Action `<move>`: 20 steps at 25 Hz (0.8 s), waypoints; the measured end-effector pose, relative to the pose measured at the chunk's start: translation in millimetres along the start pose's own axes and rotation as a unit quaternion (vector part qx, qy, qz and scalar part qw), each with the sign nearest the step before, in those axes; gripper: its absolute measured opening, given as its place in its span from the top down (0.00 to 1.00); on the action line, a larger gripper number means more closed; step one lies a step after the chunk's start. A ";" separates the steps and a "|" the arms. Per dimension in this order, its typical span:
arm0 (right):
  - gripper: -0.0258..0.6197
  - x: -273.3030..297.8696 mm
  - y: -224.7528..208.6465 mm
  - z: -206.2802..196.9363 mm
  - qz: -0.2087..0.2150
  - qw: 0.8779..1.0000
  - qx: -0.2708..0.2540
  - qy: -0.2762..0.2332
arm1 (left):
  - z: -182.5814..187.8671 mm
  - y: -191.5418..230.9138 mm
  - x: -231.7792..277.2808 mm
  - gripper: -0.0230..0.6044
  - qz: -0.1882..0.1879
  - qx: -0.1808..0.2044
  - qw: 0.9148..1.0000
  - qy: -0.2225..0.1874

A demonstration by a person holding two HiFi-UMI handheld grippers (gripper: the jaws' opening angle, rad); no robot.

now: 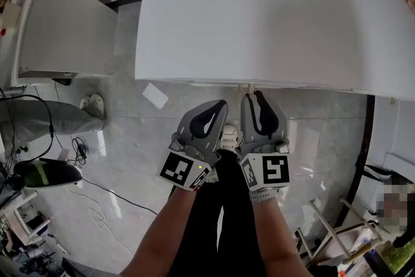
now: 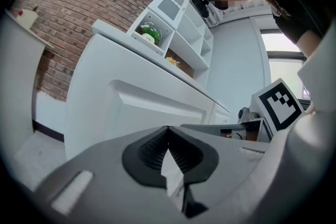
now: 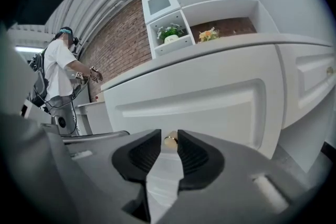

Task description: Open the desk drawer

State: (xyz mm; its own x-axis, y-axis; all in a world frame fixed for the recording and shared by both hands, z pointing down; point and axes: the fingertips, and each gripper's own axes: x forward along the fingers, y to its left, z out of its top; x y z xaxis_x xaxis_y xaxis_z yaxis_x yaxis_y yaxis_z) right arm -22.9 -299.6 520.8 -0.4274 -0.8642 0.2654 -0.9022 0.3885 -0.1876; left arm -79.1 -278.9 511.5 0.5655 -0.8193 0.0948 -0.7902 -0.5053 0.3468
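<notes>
The white desk (image 1: 272, 10) fills the top of the head view, and both grippers sit just below its front edge. In the right gripper view, the panelled drawer front (image 3: 210, 102) is close ahead. Its small brass knob (image 3: 170, 140) sits between the tips of my right gripper (image 3: 169, 136), which is shut on it. That gripper (image 1: 251, 95) reaches the desk's edge in the head view. My left gripper (image 1: 222, 104) hangs beside it, a little short of the drawer front (image 2: 157, 99). Its jaws (image 2: 168, 128) are shut on nothing.
Open shelves with a small plant (image 3: 170, 34) stand on the desk against a brick wall. Another person (image 3: 58, 68) stands at the far left. A second white cabinet (image 1: 65, 29), cables (image 1: 97, 204), a sheet of paper (image 1: 155, 95) and shoes (image 1: 94, 104) are on the floor at the left.
</notes>
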 end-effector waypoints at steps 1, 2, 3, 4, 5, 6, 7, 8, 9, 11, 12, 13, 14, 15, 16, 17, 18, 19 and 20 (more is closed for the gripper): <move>0.83 2.3 -0.4 -1.2 -0.003 1.000 0.001 0.000 | -1.1 1.9 0.8 0.96 0.001 -0.001 1.000 0.001; 0.82 4.1 -1.4 -2.0 -0.005 1.000 0.004 -0.002 | -2.4 3.6 1.4 0.96 0.003 -0.001 1.000 0.002; 0.82 5.8 -2.6 -2.7 -0.008 1.000 0.006 -0.003 | -3.5 5.1 1.7 0.96 0.004 -0.002 1.000 0.003; 0.82 7.5 -3.6 -3.5 -0.010 1.000 0.009 -0.005 | -3.9 6.7 1.7 0.96 0.005 -0.002 1.000 0.004; 0.82 9.4 -4.4 -4.3 -0.012 1.000 0.011 -0.006 | -3.8 8.5 1.6 0.96 0.006 -0.002 1.000 0.003; 0.82 11.2 -5.1 -5.2 -0.014 1.000 0.014 -0.006 | -3.3 10.5 1.6 0.96 0.007 -0.002 1.000 0.003; 0.82 12.4 -5.6 -5.5 -0.018 1.000 0.016 -0.008 | -2.7 12.3 1.7 0.96 0.008 -0.001 1.000 0.003; 0.83 12.9 -6.0 -5.4 -0.022 1.000 0.019 -0.010 | -2.3 13.8 1.8 0.96 0.008 -0.001 1.000 0.003; 0.83 13.0 -6.2 -4.8 -0.026 0.999 0.021 -0.012 | -2.0 15.1 2.1 0.96 0.008 -0.001 1.000 0.002; 0.83 12.9 -6.5 -3.8 -0.033 0.999 0.019 -0.018 | -1.5 17.8 3.5 0.96 0.010 -0.001 1.000 0.001; 0.83 13.1 -6.7 -3.6 -0.035 0.999 0.016 -0.022 | -1.3 18.9 4.3 0.96 0.010 -0.001 1.000 0.000; 0.83 13.2 -7.0 -3.6 -0.035 0.999 0.014 -0.024 | -1.2 19.4 4.9 0.96 0.010 -0.002 1.000 -0.001; 0.83 13.3 -7.1 -3.6 -0.035 0.999 0.012 -0.026 | -1.3 19.4 5.0 0.96 0.009 -0.002 1.000 -0.002; 0.83 13.5 -6.9 -3.7 -0.037 0.999 0.011 -0.026 | -1.5 19.2 4.7 0.96 0.008 -0.003 1.000 -0.003; 0.84 13.9 -6.3 -3.8 -0.041 0.999 0.011 -0.025 | -1.8 19.1 4.0 0.96 0.008 -0.004 1.000 -0.003; 0.84 14.4 -5.9 -3.9 -0.046 0.999 0.014 -0.024 | -2.2 19.0 3.1 0.96 0.008 -0.006 1.000 -0.003; 0.84 14.8 -5.8 -4.0 -0.051 0.998 0.018 -0.023 | -2.6 18.7 2.4 0.96 0.009 -0.008 1.000 -0.004; 0.84 15.1 -6.0 -4.1 -0.054 0.998 0.022 -0.023 | -2.9 18.1 1.8 0.96 0.009 -0.011 1.000 -0.004; 0.84 15.1 -6.2 -4.0 -0.055 0.998 0.024 -0.024 | -3.1 17.2 1.1 0.96 0.009 -0.012 1.000 -0.004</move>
State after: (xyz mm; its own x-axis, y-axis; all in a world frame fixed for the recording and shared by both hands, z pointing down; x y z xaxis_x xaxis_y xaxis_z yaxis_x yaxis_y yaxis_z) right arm -24.0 -313.8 529.8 -0.3220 -0.9152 0.2424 -0.9389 0.2758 -0.2057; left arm -91.3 -287.6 520.4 0.5489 -0.8306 0.0940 -0.7943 -0.4832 0.3682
